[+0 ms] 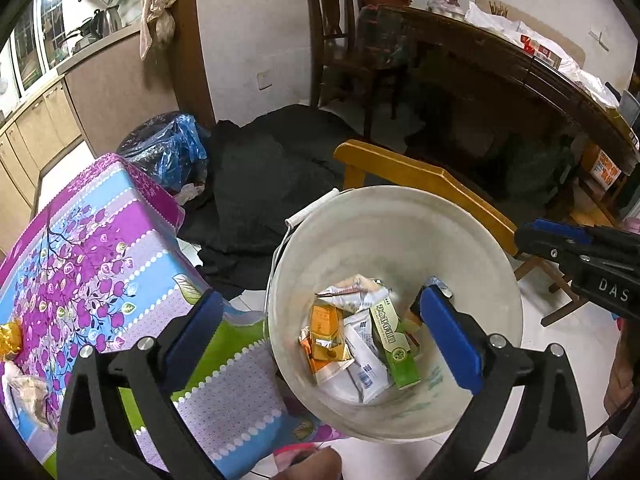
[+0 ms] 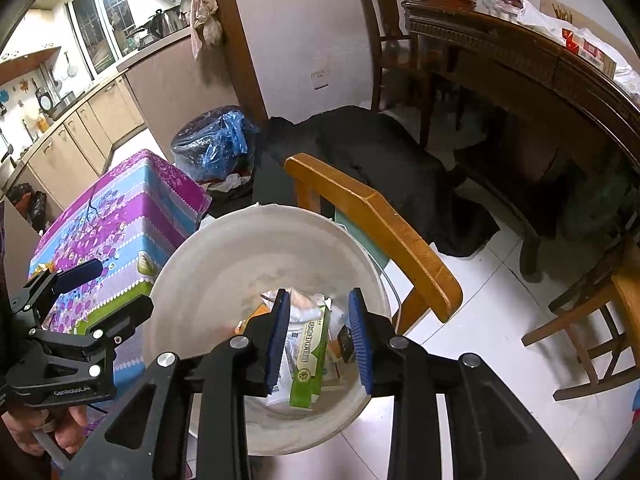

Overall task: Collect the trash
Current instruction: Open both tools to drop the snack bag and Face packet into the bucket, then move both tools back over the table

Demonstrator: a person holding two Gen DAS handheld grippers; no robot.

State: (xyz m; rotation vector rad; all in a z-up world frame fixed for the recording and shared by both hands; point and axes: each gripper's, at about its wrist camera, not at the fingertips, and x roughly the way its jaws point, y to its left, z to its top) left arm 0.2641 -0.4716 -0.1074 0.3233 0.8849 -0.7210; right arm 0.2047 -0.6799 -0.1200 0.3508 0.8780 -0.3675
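Your left gripper point(image 1: 320, 340) gapes wide and empty over the bucket point(image 1: 472, 236); your right gripper point(image 2: 320, 344) sits part open, empty too. The cartons and wrappers point(image 1: 360, 344) are already inside. Beside the bucket, a gold wrapper point(image 1: 10, 338) waits on the surface point(image 1: 120, 240).

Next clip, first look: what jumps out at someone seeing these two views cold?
A white bucket fills the centre of both views, with crumpled packets and a green carton at its bottom. The left hand-held gripper gapes wide above it with nothing between the pads; the right hand-held gripper hangs over it, narrowly open. To the left sits a table in a purple-and-blue floral cloth.
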